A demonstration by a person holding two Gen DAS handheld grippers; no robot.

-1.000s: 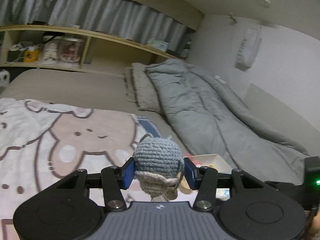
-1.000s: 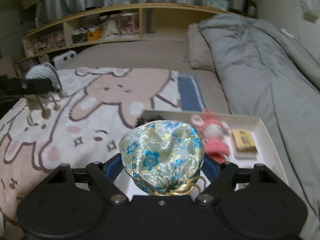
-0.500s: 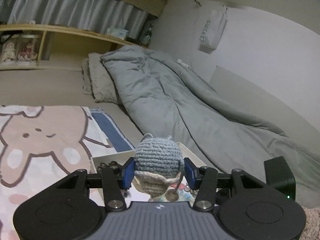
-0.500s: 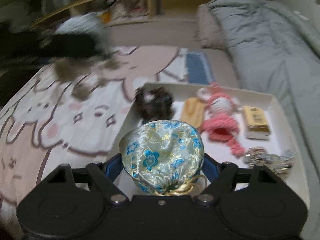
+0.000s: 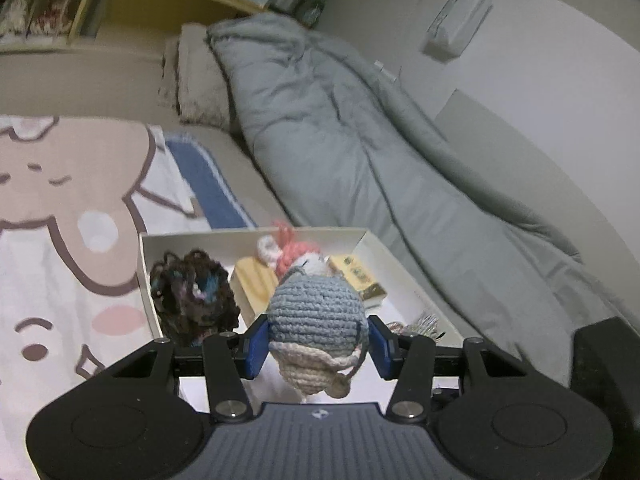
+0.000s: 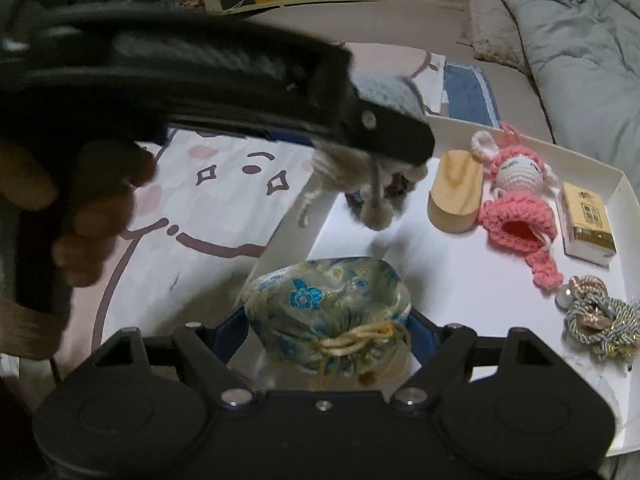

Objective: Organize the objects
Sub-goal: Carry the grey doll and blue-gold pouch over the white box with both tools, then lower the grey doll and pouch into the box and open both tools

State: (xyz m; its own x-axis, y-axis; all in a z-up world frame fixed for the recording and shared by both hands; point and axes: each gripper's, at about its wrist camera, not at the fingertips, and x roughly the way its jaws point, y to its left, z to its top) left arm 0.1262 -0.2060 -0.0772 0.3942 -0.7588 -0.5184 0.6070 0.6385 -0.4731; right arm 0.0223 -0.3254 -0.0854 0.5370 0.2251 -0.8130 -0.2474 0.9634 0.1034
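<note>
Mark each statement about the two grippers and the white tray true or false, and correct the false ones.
1. The left gripper holds a blue-grey crocheted toy. True.
2. The right gripper is empty. False: it is closed on a flowered drawstring pouch.
3. A pink crocheted doll lies in the white tray. True.
4. The wooden block lies on the cartoon blanket. False: it lies in the tray beside the doll.
5. The tray sits on a bed. True.

Black claws (image 5: 316,344) with blue pads (image 5: 256,346) (silver screws).
</note>
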